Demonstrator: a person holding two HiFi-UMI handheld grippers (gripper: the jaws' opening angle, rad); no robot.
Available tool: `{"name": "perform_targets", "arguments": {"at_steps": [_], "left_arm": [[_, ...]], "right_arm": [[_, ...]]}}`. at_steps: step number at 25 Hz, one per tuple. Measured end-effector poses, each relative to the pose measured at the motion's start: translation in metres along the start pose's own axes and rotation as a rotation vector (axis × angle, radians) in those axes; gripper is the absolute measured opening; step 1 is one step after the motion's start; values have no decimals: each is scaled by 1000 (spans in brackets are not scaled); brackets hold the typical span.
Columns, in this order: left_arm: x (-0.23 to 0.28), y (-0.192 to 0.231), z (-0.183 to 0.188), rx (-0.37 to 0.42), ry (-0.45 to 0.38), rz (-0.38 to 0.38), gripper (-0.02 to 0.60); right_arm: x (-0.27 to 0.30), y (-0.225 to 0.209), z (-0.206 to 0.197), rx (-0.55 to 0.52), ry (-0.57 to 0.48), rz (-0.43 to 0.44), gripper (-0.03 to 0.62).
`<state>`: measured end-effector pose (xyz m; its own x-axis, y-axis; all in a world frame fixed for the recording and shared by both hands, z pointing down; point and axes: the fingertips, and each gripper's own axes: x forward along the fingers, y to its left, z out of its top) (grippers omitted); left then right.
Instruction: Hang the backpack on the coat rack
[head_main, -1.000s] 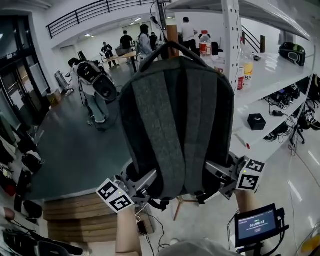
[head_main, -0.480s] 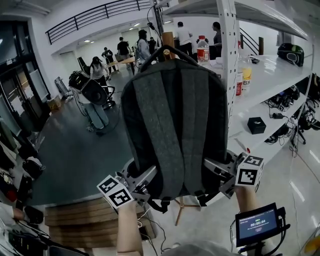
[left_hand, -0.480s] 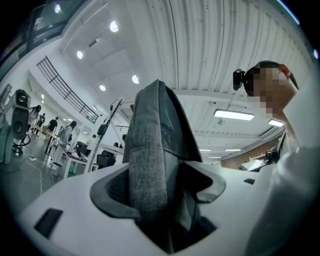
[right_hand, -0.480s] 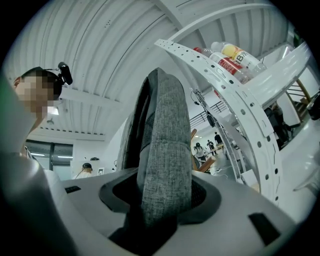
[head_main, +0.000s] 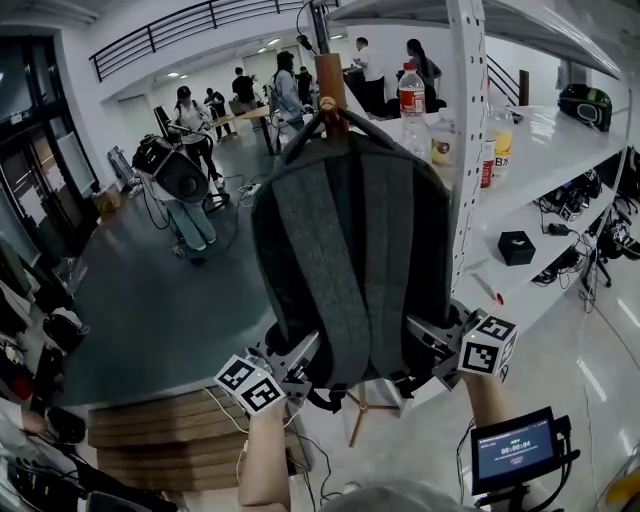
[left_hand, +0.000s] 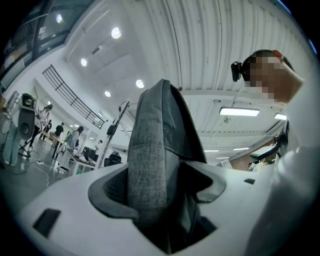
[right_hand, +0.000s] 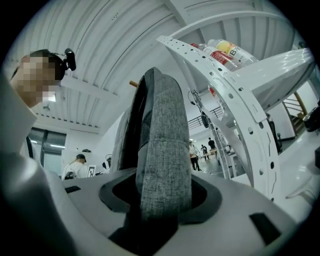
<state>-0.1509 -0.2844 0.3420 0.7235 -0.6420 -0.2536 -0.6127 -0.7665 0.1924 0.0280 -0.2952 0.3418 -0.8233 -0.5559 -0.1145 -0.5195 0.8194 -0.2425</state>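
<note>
One backpack, one wooden post and two grippers are counted, with one shelf to the backpack's right. The backpack is held upright by its bottom corners: the left gripper is clamped on its lower left edge and the right gripper on its lower right edge, with grey fabric pinched between each pair of jaws, which are spread partly apart by its thickness. The handle at the backpack's top is seen against the post; whether it is hooked there cannot be told.
</note>
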Motion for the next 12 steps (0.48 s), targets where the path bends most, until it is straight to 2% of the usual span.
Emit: {"name": "perform_targets", "arguments": {"at_steps": [6,12], "left_arm": [[-5,15,5,95,-78,87,319],[-17,10,12,122,-119,93,319]], "right_arm": [[4,-11,-2,-71,-66,-38,216],[-9,-4,5,-96,-140,-1,232]]}}
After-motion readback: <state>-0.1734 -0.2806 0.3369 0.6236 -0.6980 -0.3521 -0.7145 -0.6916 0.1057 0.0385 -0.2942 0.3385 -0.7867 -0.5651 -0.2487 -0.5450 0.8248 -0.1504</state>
